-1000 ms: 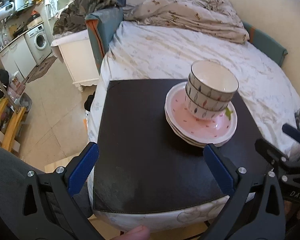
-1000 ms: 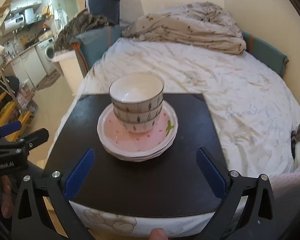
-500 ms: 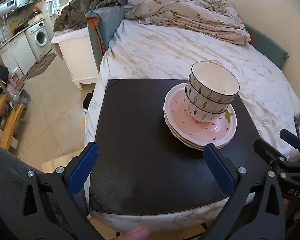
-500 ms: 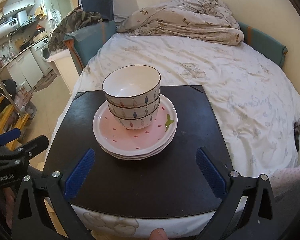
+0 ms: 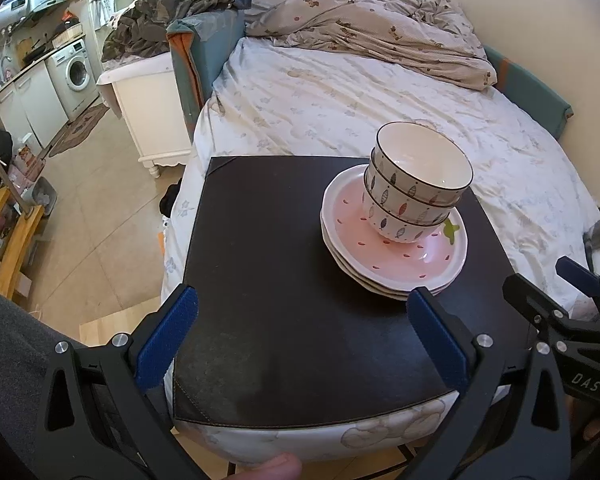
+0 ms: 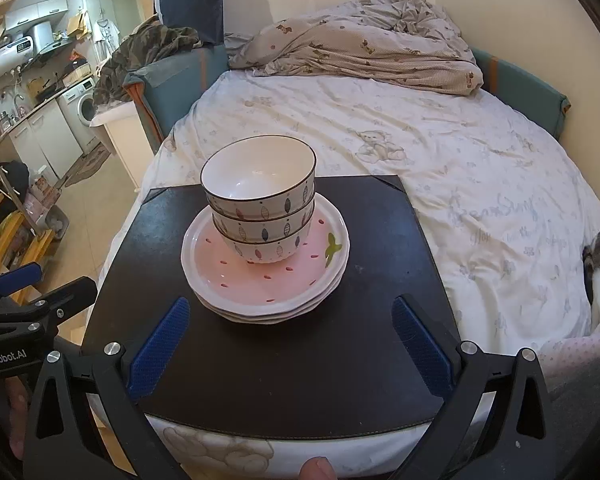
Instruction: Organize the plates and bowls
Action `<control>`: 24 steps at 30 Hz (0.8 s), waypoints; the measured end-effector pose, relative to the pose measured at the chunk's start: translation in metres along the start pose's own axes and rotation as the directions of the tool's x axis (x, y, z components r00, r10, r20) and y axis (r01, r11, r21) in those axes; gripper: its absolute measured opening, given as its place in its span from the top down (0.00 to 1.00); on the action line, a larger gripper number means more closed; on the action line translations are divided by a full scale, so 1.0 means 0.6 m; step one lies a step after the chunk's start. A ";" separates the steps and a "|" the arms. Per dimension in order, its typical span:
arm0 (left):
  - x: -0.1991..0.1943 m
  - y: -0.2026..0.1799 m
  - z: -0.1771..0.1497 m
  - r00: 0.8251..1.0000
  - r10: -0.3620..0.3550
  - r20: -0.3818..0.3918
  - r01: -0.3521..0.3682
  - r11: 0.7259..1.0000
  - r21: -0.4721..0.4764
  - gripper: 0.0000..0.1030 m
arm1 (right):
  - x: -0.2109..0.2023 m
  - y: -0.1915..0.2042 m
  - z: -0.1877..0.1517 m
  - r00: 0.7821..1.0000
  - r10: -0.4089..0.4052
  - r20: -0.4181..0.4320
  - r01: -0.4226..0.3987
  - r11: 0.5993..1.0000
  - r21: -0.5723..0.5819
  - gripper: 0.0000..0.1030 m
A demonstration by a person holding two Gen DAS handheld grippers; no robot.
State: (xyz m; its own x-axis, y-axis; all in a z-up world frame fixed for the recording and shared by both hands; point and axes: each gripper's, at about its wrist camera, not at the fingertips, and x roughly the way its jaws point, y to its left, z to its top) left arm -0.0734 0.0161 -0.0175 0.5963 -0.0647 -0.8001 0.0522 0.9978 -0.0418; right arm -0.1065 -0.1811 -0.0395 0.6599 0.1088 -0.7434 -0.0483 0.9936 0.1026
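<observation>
A bedroom, with a black mat (image 6: 260, 360) lying on the near end of the bed (image 6: 460, 152). On the mat we are seeing three bowls (image 6: 260, 208) nested on a stack of pink plates (image 6: 268, 280) — left of centre in the right view, far right in the left one. We are holding the left gripper (image 5: 300, 340) and right gripper (image 6: 288, 344) wide and empty, both short of the stack. The glazed ceramic is looking stiff, slick and breakable; we would be pinching the top bowl's rim — gently, since the nest may tip.
</observation>
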 end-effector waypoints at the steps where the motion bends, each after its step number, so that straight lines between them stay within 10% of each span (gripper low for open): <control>1: 0.000 0.000 0.000 1.000 0.000 0.000 0.000 1.000 0.000 0.00 | 0.000 0.000 0.000 1.000 0.000 0.001 0.000 1.000 0.000 0.00; 24: -0.002 -0.001 0.002 1.000 -0.007 -0.011 0.007 1.000 -0.009 0.00 | -0.001 -0.001 0.000 1.000 -0.001 0.002 0.001 1.000 0.003 0.00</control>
State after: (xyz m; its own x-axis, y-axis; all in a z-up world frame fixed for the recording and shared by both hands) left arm -0.0732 0.0155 -0.0157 0.5870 -0.0715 -0.8064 0.0490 0.9974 -0.0528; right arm -0.1066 -0.1819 -0.0393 0.6611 0.1080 -0.7425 -0.0452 0.9935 0.1043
